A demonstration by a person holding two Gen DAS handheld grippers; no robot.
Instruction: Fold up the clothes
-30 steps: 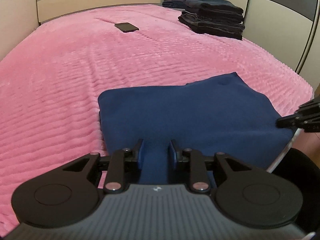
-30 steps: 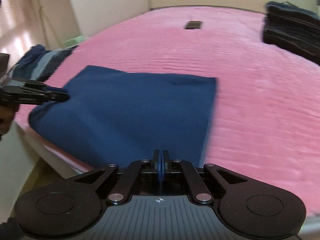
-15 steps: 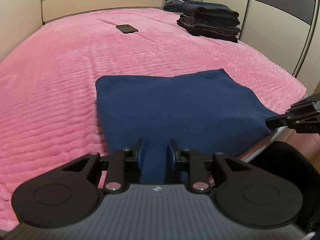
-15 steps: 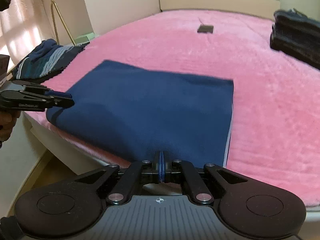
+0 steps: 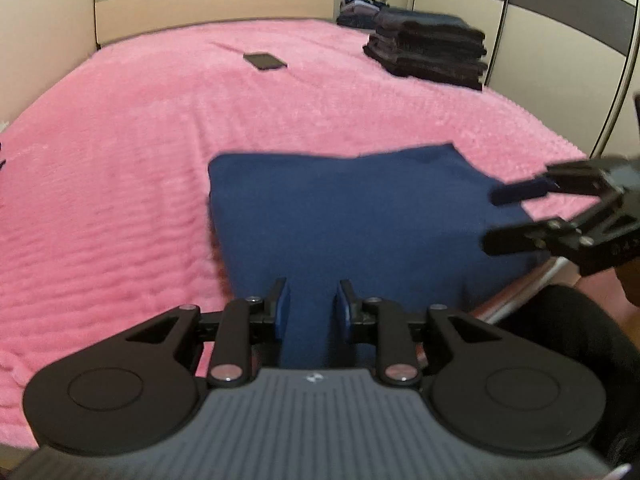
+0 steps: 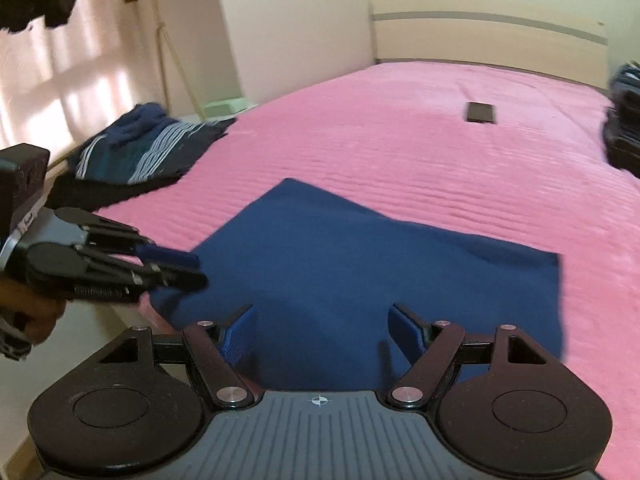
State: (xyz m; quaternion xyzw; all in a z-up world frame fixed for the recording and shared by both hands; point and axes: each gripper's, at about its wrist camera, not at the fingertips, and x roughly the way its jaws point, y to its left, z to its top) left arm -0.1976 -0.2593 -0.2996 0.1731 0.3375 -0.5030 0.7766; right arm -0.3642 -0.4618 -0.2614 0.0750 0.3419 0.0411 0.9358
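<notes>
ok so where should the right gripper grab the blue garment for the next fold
Probably the near right corner of the blue garment, at the bed's edge, coming in low from the near side. The cloth lies flat, so only its edges give something to pinch. The right gripper is opening above it, nothing pinched; the left gripper holds the near left edge.

Left wrist view: sits on my left hand-held gripper point(image 5: 310, 308), close over the near edge of the bed point(image 5: 120, 160), tilted down and facing the headboard point(image 5: 212, 0) and the wardrobe doors point(image 5: 560, 40).
Right wrist view: rides my right hand-held gripper point(image 6: 322, 332), equally low and close, facing up the bed toward the headboard and the curtained window point(image 6: 60, 92).
Shared ground: the folded navy garment point(image 5: 360, 216), the pink blanket point(image 6: 400, 140), the phone point(image 5: 265, 61), the stack of folded dark clothes point(image 5: 430, 52).
Cross-sight: each view catches the other hand-held gripper at its edge.
</notes>
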